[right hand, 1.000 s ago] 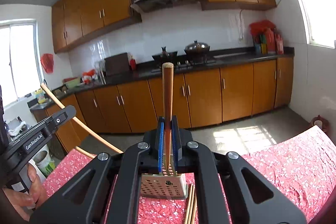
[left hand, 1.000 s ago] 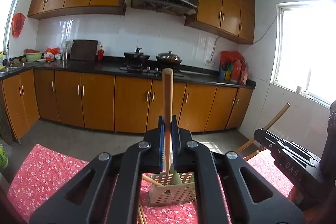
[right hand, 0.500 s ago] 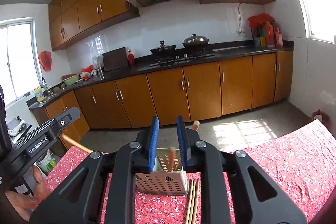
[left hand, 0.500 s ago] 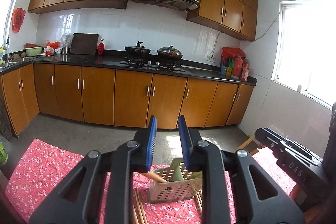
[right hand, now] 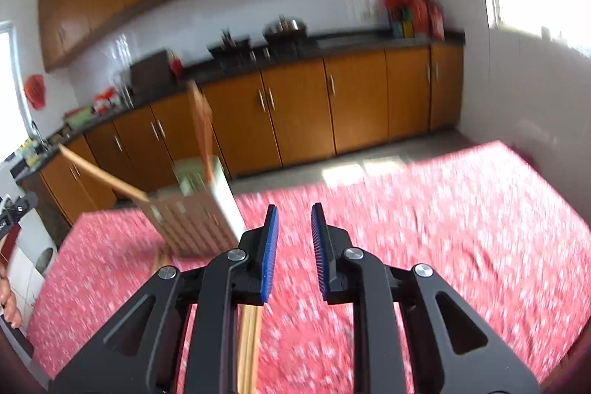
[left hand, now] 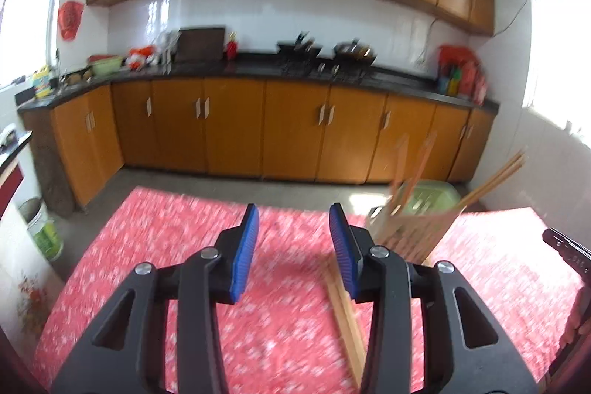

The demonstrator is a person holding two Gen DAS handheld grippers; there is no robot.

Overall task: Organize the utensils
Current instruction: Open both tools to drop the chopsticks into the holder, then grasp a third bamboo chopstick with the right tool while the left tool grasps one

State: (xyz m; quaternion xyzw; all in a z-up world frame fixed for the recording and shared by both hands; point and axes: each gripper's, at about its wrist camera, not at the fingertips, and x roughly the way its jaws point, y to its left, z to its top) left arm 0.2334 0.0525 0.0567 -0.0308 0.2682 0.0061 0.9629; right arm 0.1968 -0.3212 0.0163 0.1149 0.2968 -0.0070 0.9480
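A pale slotted utensil holder (left hand: 417,228) stands on the red flowered tablecloth (left hand: 166,246) with several wooden chopsticks (left hand: 491,178) leaning out of it. In the right wrist view the same holder (right hand: 195,220) sits to the left of my fingers. More chopsticks (left hand: 345,312) lie flat on the cloth in front of it, also visible in the right wrist view as loose chopsticks (right hand: 249,346). My left gripper (left hand: 293,228) hangs over the cloth left of the holder, jaws opening, nothing between them. My right gripper (right hand: 293,231) is slightly open and empty.
Orange kitchen cabinets (left hand: 236,132) under a dark counter run along the far wall behind the table. A white bucket (left hand: 42,231) stands on the floor at the left. A hand (right hand: 9,305) shows at the left edge of the right wrist view. Both views are motion-blurred.
Both grippers let go of their chopsticks, which now stand in the holder. Both then dropped lower and swung apart, the left to the holder's left, the right to its right.
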